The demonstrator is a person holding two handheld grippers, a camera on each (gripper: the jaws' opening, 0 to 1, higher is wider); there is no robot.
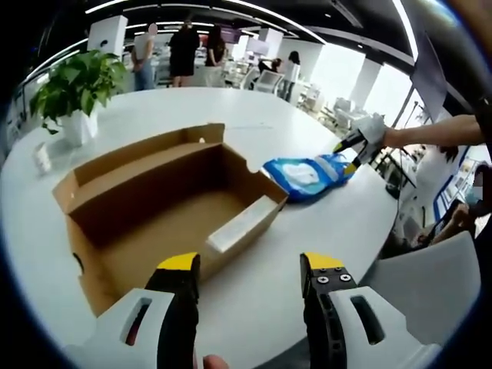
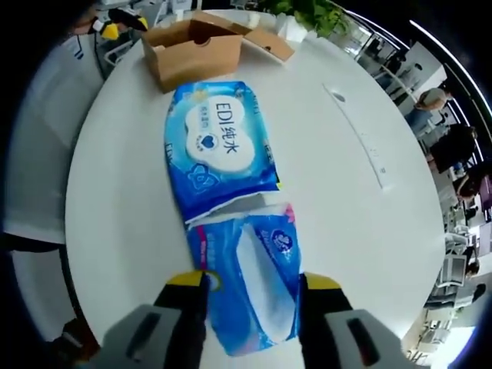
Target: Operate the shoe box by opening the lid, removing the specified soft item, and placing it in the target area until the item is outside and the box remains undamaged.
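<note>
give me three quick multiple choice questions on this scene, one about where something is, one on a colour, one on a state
1. Where do the wipes packs lie?
A. inside the shoe box
B. on the white table beside the box
C. on a chair

2. What colour are the packs?
A. blue and white
B. red
C. green

3. What state is the shoe box in?
A. taped shut
B. crushed flat
C. open, nothing inside

Answers:
1 B: both packs rest on the table, outside the box.
2 A: blue wrappers with white panels.
3 C: the left gripper view shows its bare cardboard floor, lid folded back.

The right claw straddles the nearer pack; the left claw is open.
</note>
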